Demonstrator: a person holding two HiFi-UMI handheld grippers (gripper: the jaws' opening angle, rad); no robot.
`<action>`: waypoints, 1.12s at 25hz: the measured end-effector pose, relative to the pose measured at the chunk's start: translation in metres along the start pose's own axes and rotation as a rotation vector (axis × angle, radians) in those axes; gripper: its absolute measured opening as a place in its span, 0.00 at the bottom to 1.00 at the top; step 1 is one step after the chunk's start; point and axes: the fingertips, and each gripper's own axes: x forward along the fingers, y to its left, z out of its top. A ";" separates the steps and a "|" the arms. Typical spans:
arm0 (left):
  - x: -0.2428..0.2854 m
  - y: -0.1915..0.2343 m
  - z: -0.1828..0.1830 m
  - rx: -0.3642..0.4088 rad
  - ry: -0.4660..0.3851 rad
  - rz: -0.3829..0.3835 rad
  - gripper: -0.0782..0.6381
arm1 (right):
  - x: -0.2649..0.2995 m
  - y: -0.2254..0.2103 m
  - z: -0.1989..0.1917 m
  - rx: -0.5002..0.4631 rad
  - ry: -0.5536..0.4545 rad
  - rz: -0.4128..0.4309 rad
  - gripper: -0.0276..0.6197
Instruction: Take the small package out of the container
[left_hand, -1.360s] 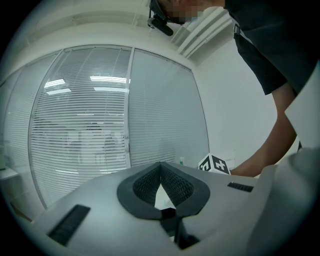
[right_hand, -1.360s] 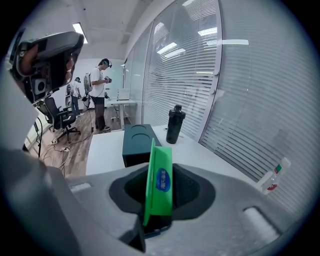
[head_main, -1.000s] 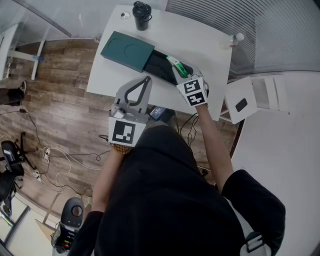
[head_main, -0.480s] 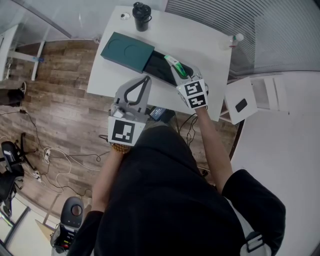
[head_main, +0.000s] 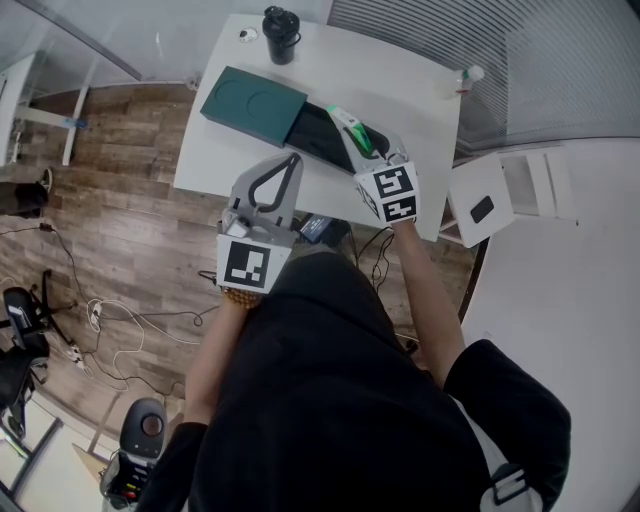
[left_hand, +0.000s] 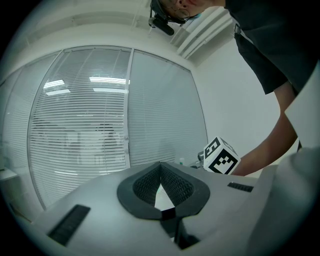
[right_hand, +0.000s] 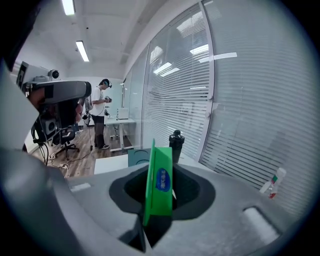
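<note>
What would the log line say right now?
right gripper: shut on green package | package: over open box | left gripper: shut, empty

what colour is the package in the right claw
Green package, blue oval label; clearest in the right gripper view.

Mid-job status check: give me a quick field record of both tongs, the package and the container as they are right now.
right tongs: shut on the green package, which stands on edge between the pads
left tongs: shut, nothing between them, by the near edge of the table
container: dark green, on the table, lid slid aside, black inside exposed
package position: in the head view, over the container's open end; appears lifted out
other items: black cup at the table's far edge
</note>
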 end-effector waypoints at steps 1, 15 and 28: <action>0.000 0.000 0.000 0.001 -0.001 -0.002 0.11 | -0.002 0.001 0.004 0.002 -0.012 0.000 0.18; 0.000 -0.002 0.007 0.006 -0.018 -0.008 0.11 | -0.029 0.002 0.061 -0.007 -0.153 -0.023 0.18; 0.009 -0.002 0.015 0.007 -0.038 0.007 0.11 | -0.068 -0.004 0.129 -0.020 -0.334 -0.033 0.18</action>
